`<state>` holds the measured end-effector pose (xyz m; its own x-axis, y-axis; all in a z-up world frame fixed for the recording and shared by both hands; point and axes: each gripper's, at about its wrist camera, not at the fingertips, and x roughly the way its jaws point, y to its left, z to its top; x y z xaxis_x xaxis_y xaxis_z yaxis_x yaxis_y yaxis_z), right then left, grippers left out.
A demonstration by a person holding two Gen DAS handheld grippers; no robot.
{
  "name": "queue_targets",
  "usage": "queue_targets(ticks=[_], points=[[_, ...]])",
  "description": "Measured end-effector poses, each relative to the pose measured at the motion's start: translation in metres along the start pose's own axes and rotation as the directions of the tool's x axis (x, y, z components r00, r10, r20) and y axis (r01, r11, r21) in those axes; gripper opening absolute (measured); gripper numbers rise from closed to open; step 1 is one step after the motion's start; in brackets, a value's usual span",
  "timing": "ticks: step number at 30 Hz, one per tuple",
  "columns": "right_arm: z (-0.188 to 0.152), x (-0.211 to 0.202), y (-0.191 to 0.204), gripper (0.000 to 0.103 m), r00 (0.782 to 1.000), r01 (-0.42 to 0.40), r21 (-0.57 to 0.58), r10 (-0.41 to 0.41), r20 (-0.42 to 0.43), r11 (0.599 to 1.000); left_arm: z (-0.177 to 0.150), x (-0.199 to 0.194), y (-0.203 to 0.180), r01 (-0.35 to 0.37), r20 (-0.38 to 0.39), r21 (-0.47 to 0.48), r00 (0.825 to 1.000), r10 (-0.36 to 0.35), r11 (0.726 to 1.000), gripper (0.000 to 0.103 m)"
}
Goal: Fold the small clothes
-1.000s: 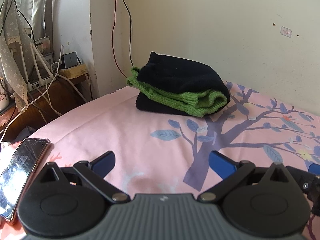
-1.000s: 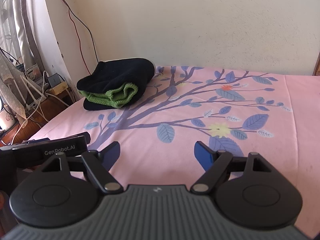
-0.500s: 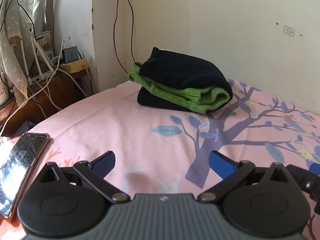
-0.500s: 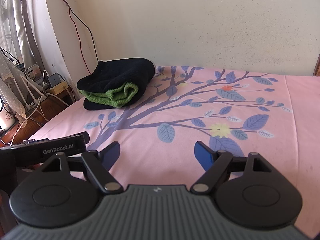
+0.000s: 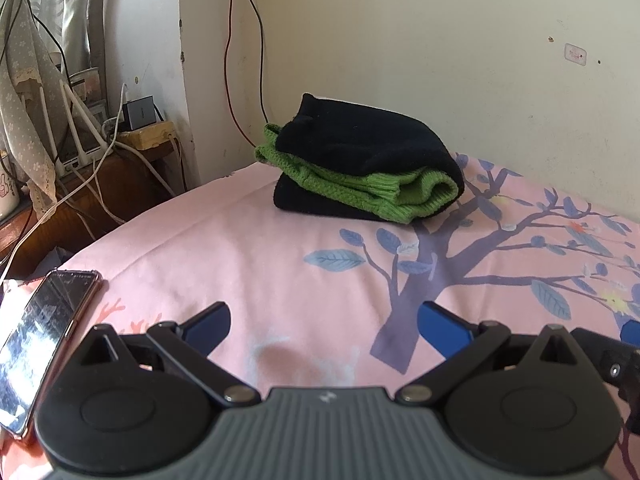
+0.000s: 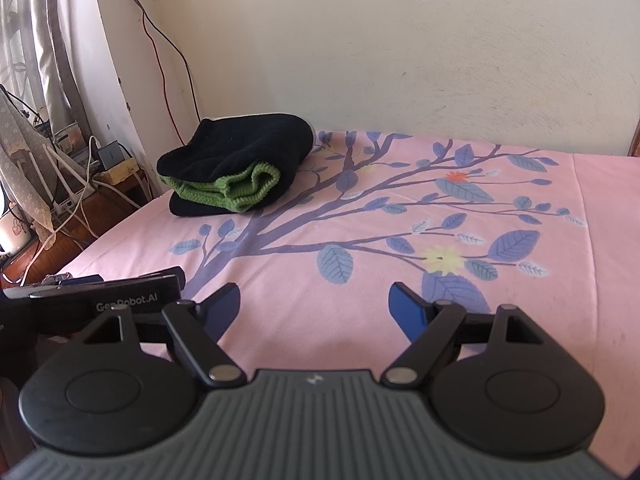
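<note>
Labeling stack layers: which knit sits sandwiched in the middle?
The green knit; black knit lies above and below it.

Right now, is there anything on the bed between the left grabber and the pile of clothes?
No. In the left wrist view, only bare pink sheet with printed leaves lies between the open left gripper and the folded black and green clothes. A phone sits off to the side.
</note>
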<state>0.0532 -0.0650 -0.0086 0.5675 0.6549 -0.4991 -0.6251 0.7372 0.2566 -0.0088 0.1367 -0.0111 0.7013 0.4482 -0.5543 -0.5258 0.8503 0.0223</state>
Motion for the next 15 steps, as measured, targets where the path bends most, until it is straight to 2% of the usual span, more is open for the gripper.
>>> queue_targets(ticks=[15], points=[[-0.0012,0.0003,0.0009,0.083,1.000,-0.001,-0.007,0.001,-0.001,1.000,0.0003,0.0005,0.0007,-0.019,0.004,-0.010,1.000,0.019,1.000,0.103]])
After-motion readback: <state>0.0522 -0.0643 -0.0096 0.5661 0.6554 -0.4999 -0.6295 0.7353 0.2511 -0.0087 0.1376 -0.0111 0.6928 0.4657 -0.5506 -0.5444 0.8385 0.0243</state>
